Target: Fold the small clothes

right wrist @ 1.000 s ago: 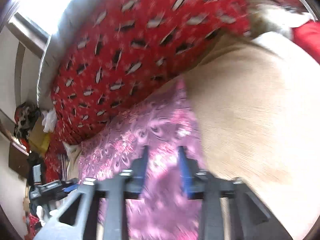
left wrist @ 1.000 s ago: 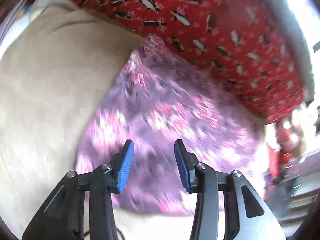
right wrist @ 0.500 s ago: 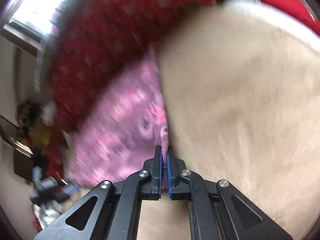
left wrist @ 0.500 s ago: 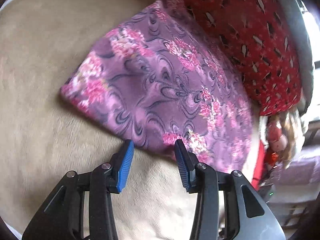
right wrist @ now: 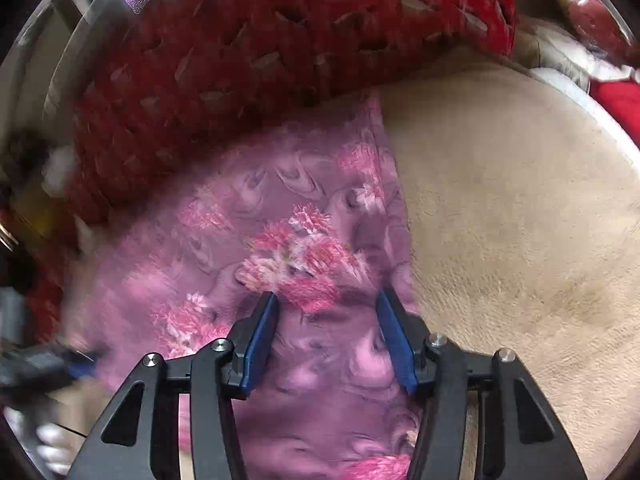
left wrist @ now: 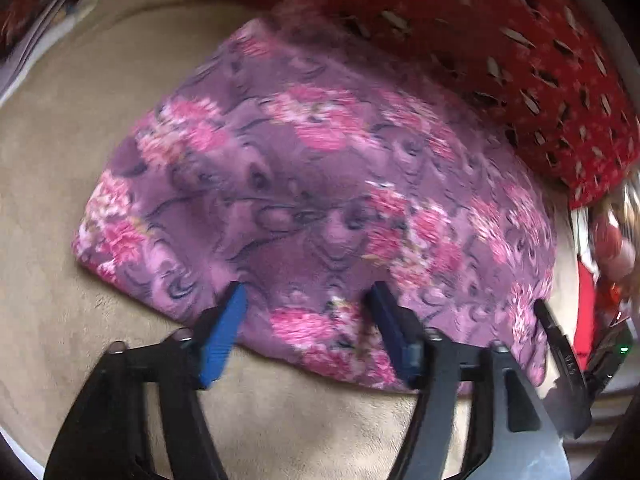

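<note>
A purple flowered cloth (left wrist: 320, 208) lies flat on a beige blanket (left wrist: 60, 160), its far edge against a red cushion (left wrist: 520, 60). The left tongs (left wrist: 308, 312) hover over its near hem, jaws opening, empty. The right tongs (right wrist: 328, 320) hover above its side edge, also opening, empty. The cloth stretches toward twelve o'clock from both.

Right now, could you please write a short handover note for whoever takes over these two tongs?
Left tongs: jaws opening, over the near edge of the purple floral cloth, not gripping it.
Right tongs: jaws opening above the same cloth, nothing pinched.
The cloth lies flat on the beige blanket, its far edge against the red patterned fabric.
Done: cloth laid out flat; how many folds cannot be told.
Left: grasp an edge and fold.
</note>
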A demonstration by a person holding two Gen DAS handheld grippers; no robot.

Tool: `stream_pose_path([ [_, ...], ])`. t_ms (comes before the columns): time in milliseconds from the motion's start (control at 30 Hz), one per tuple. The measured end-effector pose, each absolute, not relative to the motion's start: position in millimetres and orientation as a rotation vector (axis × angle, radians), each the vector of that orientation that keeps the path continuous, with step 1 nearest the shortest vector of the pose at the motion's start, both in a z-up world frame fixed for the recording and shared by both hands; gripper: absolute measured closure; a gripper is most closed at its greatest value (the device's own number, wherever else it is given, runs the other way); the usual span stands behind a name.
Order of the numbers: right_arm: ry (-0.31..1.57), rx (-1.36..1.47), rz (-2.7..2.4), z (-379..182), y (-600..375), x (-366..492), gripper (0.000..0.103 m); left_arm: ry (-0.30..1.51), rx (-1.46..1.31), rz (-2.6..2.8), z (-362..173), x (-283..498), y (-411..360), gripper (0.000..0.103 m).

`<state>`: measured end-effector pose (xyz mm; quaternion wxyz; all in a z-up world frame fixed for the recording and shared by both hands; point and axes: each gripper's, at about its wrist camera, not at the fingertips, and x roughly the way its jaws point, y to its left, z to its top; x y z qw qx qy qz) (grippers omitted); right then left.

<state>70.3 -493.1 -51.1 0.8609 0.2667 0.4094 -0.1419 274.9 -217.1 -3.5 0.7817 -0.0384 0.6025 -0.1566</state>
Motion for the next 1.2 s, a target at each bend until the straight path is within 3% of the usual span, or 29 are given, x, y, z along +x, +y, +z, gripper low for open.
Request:
stream_pose_path([
  [267, 0.791, 0.574, -0.301, -24, -499, 89, 0.041, 1.271, 0.001, -0.334, -7, 270, -238, 0.027],
  [433, 0.885, 0.519, -0.314, -57, -498, 109, 0.033, 1.286, -0.001, -0.346, -5, 273, -231, 0.026],
  [633, 0.790, 0.639, -0.350, -39, -530, 102, 0.032, 1.177, 0.002, -0.370, 39, 320, -229, 0.026],
  [667, 0.774, 0.678, -0.363, -38, -543, 106, 0.034, 1.162, 0.022, -0.355, 43, 333, -233, 0.026],
  [733, 0.756, 0.688, -0.354, -39, -554, 113, 0.054, 1.151, 0.046, -0.341, 44, 355, -243, 0.026],
  [800, 0.771, 0.641, -0.352, -43, -555, 126, 0.065, 1.158, 0.098, -0.308, 29, 375, -255, 0.026],
  [867, 0.884, 0.610, -0.397, -68, -558, 144, 0.065, 1.223, 0.166, -0.245, -4, 390, -264, 0.024],
  [933, 0.860, 0.634, -0.401, -78, -562, 143, 0.064, 1.202, 0.179, -0.225, -15, 388, -259, 0.013],
  [1067, 0.865, 0.606, -0.410, -61, -563, 144, 0.062, 1.193, 0.181, -0.264, -4, 387, -255, 0.014],
  [1200, 0.753, 0.590, -0.355, -30, -553, 135, 0.059, 1.166, 0.103, -0.277, 14, 388, -234, 0.014],
])
